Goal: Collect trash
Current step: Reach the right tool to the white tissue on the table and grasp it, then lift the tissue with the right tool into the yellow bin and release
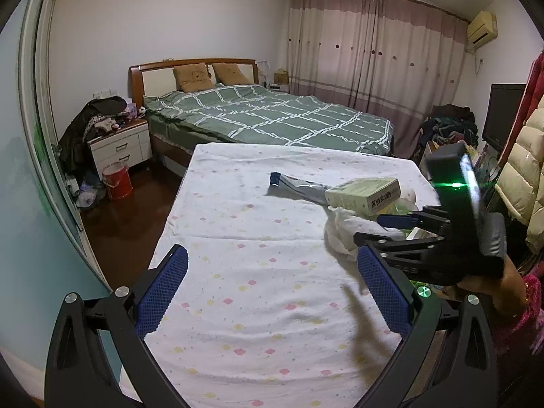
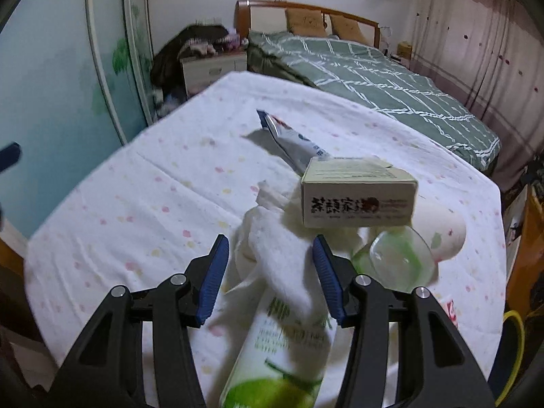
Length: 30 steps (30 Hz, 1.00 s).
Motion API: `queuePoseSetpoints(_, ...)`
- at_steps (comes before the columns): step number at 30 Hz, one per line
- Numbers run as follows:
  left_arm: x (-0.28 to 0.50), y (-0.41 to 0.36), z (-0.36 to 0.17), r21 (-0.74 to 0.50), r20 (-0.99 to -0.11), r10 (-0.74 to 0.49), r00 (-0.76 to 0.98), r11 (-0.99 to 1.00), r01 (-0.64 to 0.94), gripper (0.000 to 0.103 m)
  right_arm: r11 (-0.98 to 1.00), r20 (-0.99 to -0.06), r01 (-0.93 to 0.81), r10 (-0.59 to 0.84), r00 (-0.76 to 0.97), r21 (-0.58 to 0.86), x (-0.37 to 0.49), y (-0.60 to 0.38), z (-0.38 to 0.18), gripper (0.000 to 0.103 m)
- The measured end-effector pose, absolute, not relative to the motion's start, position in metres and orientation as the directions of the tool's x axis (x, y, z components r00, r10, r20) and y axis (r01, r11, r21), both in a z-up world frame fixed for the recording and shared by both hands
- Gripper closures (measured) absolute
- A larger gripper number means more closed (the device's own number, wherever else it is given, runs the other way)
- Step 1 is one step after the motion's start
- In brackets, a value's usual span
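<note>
Table (image 2: 142, 183), hand-held gripper (image 2: 268, 272) agape around tissue (image 2: 278, 244)

Home bedroom: wooden-headboard bed with green checked duvet (image 1: 272, 115) mid-frame, white two-drawer nightstand (image 1: 120, 146) left, pink floor-length curtains (image 1: 370, 57) upper right.

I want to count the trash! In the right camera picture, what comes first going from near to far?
Green-and-white printed tube → crumpled white tissue → pale green cardboard box → blue-and-silver foil wrapper.

black gripper (image 2: 268, 272) frames, blue ribbed pads (image 2: 213, 278), silver screws
</note>
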<state>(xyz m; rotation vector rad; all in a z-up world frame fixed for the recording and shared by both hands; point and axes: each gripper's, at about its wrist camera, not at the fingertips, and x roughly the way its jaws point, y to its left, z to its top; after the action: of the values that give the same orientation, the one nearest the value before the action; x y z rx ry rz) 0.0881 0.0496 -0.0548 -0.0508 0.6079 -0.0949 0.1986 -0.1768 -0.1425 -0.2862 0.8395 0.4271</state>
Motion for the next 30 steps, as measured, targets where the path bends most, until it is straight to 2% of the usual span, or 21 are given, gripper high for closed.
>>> queuePoseSetpoints(1,0.088,0.049,-0.055,-0.076,-0.568,-0.104,0.816,0.994,0.074,0.005,0.877,-0.773,-0.472,0.24,0.587,-0.086,0.201,-0.175,-0.145,0.057)
queuePoseSetpoints(4,0.089,0.049,-0.057,-0.081,-0.57,-0.107,0.815,0.994,0.074,0.005,0.883,-0.775,-0.457,0.215,0.594,-0.105,0.206,-0.176,-0.148,0.074)
queuePoseSetpoints(6,0.09,0.05,-0.059,-0.083,-0.572,-0.107,0.813,0.994,0.072,0.005,0.887,-0.776,-0.454,0.226,0.589,-0.086,0.209,-0.177,-0.145,0.09)
queuePoseSetpoints(8,0.091,0.049,-0.06,-0.084,-0.574,-0.108,0.812,0.994,0.072,0.005,0.889,-0.769,-0.453,0.248,0.589,-0.06,0.208,-0.181,-0.141,0.094)
queuePoseSetpoints(21,0.091,0.05,-0.063,-0.089,-0.576,-0.109,0.81,0.994,0.07,0.005,0.815,-0.676,-0.533,0.525,0.516,0.226,0.181,-0.208,-0.083,0.096)
queuePoseSetpoints(30,0.088,0.043,-0.061,-0.085,-0.577,-0.121,0.808,0.992,0.088,0.005,0.801,-0.575,-0.535,0.579,0.578,0.269,0.167,-0.232,-0.035,0.096)
